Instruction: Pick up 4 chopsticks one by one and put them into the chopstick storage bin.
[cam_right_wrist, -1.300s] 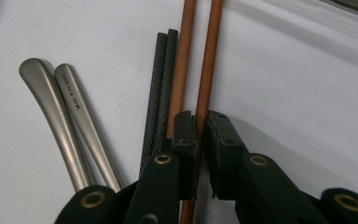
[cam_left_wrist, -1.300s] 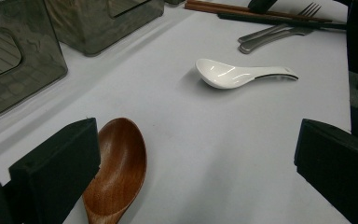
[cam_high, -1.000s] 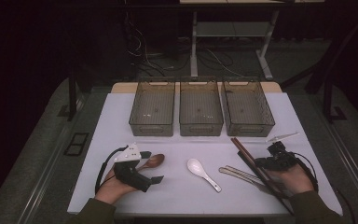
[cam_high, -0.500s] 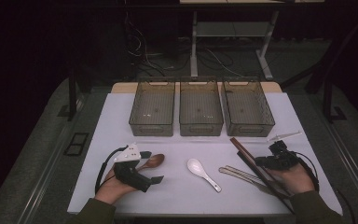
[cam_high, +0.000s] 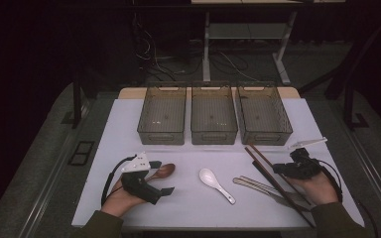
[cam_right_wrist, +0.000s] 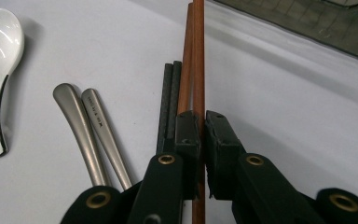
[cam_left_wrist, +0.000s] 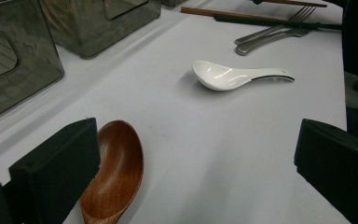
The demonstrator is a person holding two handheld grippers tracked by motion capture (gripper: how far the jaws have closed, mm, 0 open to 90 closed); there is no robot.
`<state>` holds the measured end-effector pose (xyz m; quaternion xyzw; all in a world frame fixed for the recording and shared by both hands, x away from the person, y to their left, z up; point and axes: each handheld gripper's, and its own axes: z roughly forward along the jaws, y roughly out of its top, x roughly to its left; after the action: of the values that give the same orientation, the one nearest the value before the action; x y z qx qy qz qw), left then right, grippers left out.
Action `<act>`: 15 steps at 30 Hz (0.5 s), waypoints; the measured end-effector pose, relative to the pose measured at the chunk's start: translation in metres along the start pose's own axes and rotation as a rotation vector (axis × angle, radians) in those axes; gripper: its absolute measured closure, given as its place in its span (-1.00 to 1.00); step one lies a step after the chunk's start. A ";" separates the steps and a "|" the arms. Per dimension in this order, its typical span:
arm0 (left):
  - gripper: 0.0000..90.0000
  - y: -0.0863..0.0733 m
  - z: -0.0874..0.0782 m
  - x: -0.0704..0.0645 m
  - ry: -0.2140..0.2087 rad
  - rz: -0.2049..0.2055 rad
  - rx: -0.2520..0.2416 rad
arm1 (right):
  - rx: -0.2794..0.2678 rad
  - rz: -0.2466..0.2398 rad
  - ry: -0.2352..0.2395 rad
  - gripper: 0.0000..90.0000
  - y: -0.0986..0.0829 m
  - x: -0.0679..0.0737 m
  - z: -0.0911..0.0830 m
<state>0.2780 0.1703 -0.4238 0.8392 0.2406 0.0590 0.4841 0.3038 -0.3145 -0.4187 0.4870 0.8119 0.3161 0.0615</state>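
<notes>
My left gripper (cam_high: 166, 191) (cam_left_wrist: 191, 177) rests on the white table with its jaws wide open and nothing between them. A brown wooden spoon (cam_high: 161, 171) (cam_left_wrist: 114, 172) lies just beside its left jaw. A white ceramic spoon (cam_high: 216, 184) (cam_left_wrist: 228, 75) lies mid-table. My right gripper (cam_high: 279, 170) (cam_right_wrist: 201, 116) is shut on one of two brown chopsticks (cam_high: 260, 157) (cam_right_wrist: 196, 56), which runs between the jaws. Black chopsticks (cam_right_wrist: 170, 93) lie alongside, just left of the jaws.
Three empty translucent grey bins (cam_high: 161, 135) (cam_high: 214, 136) (cam_high: 264, 137) stand in a row at the back of the table. Metal cutlery (cam_high: 258, 186) (cam_right_wrist: 93, 135) lies between the white spoon and the chopsticks. The table's front edge is near both hands.
The right gripper has shifted very slightly over the chopsticks. The left gripper and the spoons have stayed where they were.
</notes>
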 end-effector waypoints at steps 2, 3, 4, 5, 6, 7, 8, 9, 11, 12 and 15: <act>-1.00 0.000 0.000 0.000 -0.001 -0.001 -0.003 | -0.009 -0.005 0.003 0.86 0.000 -0.001 -0.002; -1.00 0.000 0.000 0.000 -0.002 -0.002 -0.005 | -0.013 -0.008 0.005 0.86 0.001 -0.001 -0.003; -1.00 0.000 0.000 0.000 -0.002 -0.001 -0.004 | -0.015 -0.009 0.007 0.86 0.001 -0.001 -0.004; -1.00 0.000 0.000 0.000 -0.002 -0.002 -0.003 | -0.018 -0.013 0.007 0.86 0.001 -0.001 -0.005; -1.00 0.000 0.000 0.000 -0.003 -0.002 -0.003 | -0.027 -0.018 0.009 0.86 0.001 -0.001 -0.006; -1.00 0.000 0.001 0.000 -0.002 -0.002 -0.004 | -0.035 -0.026 0.016 0.86 0.002 -0.001 -0.008; -1.00 0.000 0.001 -0.001 -0.003 -0.004 -0.005 | -0.035 -0.026 0.016 0.86 0.002 -0.001 -0.008; -1.00 0.000 0.001 -0.001 -0.002 -0.003 -0.005 | -0.042 -0.039 0.025 0.86 0.002 -0.001 -0.009; -1.00 0.000 0.001 -0.001 -0.003 -0.002 -0.004 | -0.046 -0.044 0.031 0.86 0.003 -0.001 -0.009; -1.00 0.000 0.001 -0.001 -0.003 -0.003 -0.005 | -0.046 -0.044 0.031 0.86 0.003 -0.001 -0.009; -1.00 -0.001 0.001 -0.001 -0.001 -0.002 -0.003 | -0.049 -0.051 0.038 0.86 0.004 -0.001 -0.010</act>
<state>0.2773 0.1694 -0.4246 0.8383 0.2409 0.0584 0.4856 0.3027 -0.3184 -0.4088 0.4582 0.8171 0.3436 0.0663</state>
